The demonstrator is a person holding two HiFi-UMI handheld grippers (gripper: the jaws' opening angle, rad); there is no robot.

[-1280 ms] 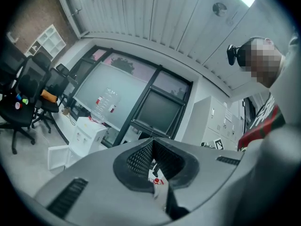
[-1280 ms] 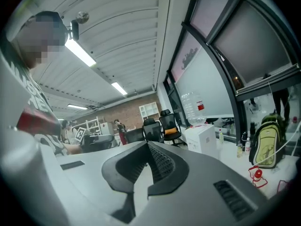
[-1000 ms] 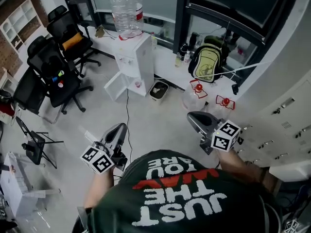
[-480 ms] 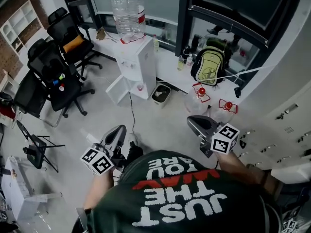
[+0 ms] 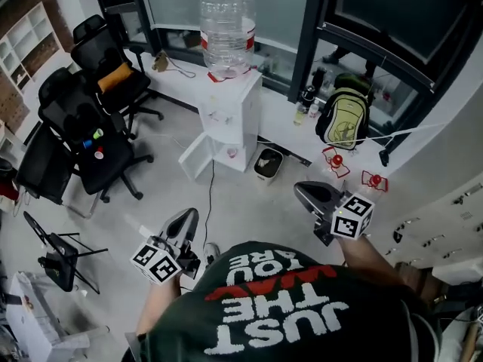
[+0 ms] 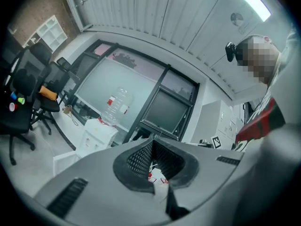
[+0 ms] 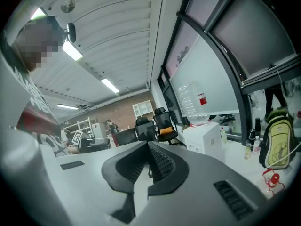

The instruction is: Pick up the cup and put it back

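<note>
No cup shows plainly in any view; a small pinkish thing sits in the open lower compartment of the white water dispenser, too small to name. The dispenser also shows far ahead in the left gripper view and the right gripper view. My left gripper hangs over the bare floor, well short of the dispenser, its jaws shut and empty. My right gripper is held level at the right, also shut on nothing.
Black office chairs stand at the left, one with small coloured things on its seat. A small bin, two red-capped jugs and a green backpack lie to the dispenser's right. A cable runs across the floor.
Both grippers have been carried forward across the floor toward the dispenser, which now stands nearer and further right in the head view. Both jaws stay shut.
</note>
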